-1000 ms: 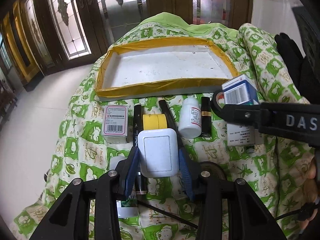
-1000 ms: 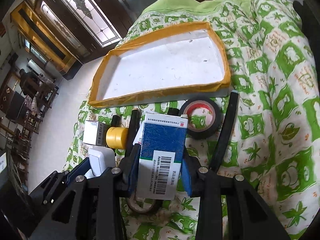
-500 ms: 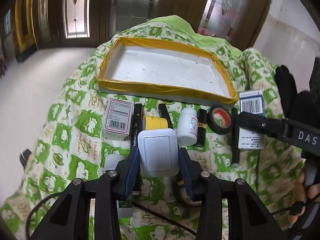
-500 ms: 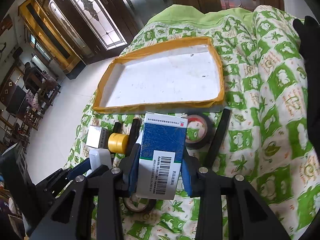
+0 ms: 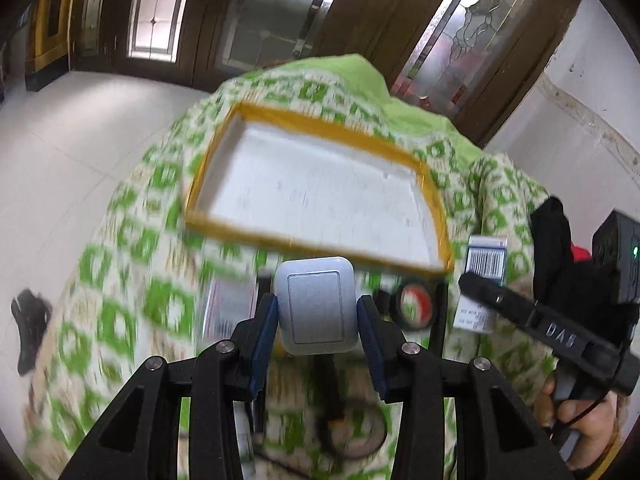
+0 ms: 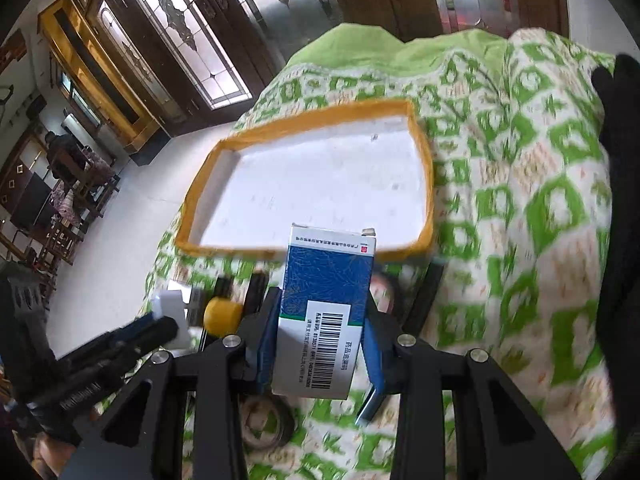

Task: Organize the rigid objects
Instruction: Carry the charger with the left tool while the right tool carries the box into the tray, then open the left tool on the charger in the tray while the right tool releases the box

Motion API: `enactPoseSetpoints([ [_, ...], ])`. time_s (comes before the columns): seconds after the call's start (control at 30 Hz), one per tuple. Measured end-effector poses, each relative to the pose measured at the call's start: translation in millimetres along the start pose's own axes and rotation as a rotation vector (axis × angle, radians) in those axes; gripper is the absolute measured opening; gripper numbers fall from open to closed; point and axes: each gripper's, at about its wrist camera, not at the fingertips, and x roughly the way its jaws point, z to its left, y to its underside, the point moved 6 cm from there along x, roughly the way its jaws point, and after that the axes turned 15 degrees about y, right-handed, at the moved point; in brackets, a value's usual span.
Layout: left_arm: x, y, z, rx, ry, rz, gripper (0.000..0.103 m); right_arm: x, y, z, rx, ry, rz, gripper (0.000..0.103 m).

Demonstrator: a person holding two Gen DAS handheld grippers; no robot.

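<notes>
While both grippers are hanging just short of the yellow-taped tray (image 5: 320, 190), each is carrying something: the left gripper (image 5: 316, 316) is clamping a white square charger (image 5: 316, 307) between its blue pads, and the right gripper (image 6: 320, 324) is pinching a blue-and-white medicine box (image 6: 326, 304) by its sides. Judging by the bare white tray floor, both loads are probably heading inside. Doing this well means clearing the taped front rim before lowering, setting each item flat against the floor, and keeping the two apart, charger toward the left, box toward the right, so the grippers are not colliding. Releasing only once the item is resting should stop it tipping.

Other objects are waiting on the green frog-print cloth (image 6: 520, 184) near the tray's front edge, among them a yellow tape roll (image 6: 223, 314) and a black tape roll (image 5: 414, 306), though blur is hiding detail. Beyond, dark wooden doors with leaded glass (image 5: 264, 12) are standing over a pale tiled floor (image 5: 80, 152).
</notes>
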Motion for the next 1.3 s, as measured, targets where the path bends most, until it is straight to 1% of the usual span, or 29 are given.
enactPoseSetpoints([
  [0.07,6.9,-23.0,-4.6,0.029,-0.014,-0.005,0.043,2.1,-12.4,-0.4,0.005,-0.007,-0.007,0.036],
  [0.23,30.3,-60.0,-2.4,0.064,-0.049,0.012,0.043,16.7,-42.5,3.8,0.009,-0.018,-0.023,0.036],
  [0.37,53.8,-75.6,14.9,0.052,-0.090,0.040,0.043,40.2,-59.4,4.1,0.009,0.001,-0.008,0.036],
  [0.57,80.9,-84.1,46.8,0.001,-0.143,0.080,0.043,81.4,-67.4,-5.0,0.018,0.044,0.053,0.036],
  [0.73,95.2,-82.3,62.6,-0.005,-0.180,0.104,0.043,106.7,-60.9,-11.9,0.010,0.079,0.116,0.036],
  [0.8,98.7,-81.6,66.9,-0.006,-0.195,0.105,0.043,113.7,-57.8,-11.3,-0.009,0.106,0.134,0.036],
  [0.87,101.9,-80.4,70.0,-0.005,-0.206,0.107,0.043,117.9,-56.6,-10.4,-0.018,0.118,0.136,0.035],
  [0.9,103.0,-80.4,70.6,-0.001,-0.210,0.107,0.043,120.1,-56.1,-9.6,-0.024,0.130,0.137,0.034],
  [1.0,104.9,-81.4,70.2,0.015,-0.228,0.103,0.043,127.2,-55.4,-8.9,-0.051,0.173,0.132,0.034],
  [1.1,105.9,-83.0,70.1,0.023,-0.237,0.101,0.043,129.9,-55.3,-7.3,-0.058,0.178,0.123,0.034],
  [1.13,106.0,-83.3,70.2,0.024,-0.240,0.098,0.044,128.6,-56.2,-8.5,-0.061,0.181,0.119,0.034],
  [1.2,104.9,-82.8,69.8,0.023,-0.241,0.096,0.050,127.5,-57.2,-8.3,-0.064,0.189,0.105,0.034],
  [1.23,103.4,-82.7,69.0,0.025,-0.238,0.092,0.059,126.2,-57.4,-9.5,-0.062,0.188,0.098,0.036],
  [1.27,101.3,-83.0,67.5,0.031,-0.242,0.083,0.063,125.8,-57.5,-10.1,-0.059,0.190,0.094,0.037],
  [1.3,99.0,-83.0,66.4,0.038,-0.245,0.077,0.065,125.3,-57.7,-10.7,-0.056,0.192,0.090,0.038],
])
